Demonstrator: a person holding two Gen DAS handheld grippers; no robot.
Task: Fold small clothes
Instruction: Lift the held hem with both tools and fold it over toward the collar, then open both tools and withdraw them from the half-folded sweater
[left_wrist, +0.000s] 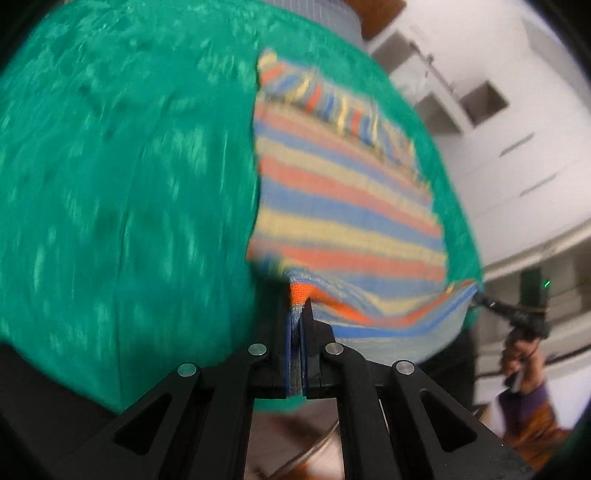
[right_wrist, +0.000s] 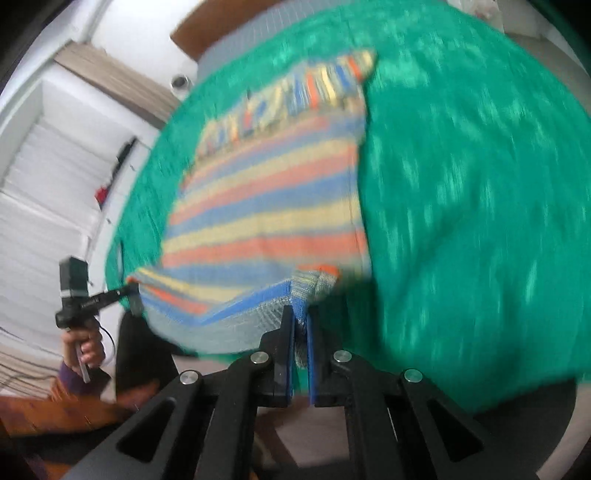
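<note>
Now, left gripper and right gripper — fingers clamped on striped garment, green cloth beneath.

No readable text anywhere (a faint mark on the far gripper, too blurred).

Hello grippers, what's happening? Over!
Left gripper and right gripper both shut on striped garment, near edge lifted. Rest lies on green cloth. Nothing blocking.
</note>
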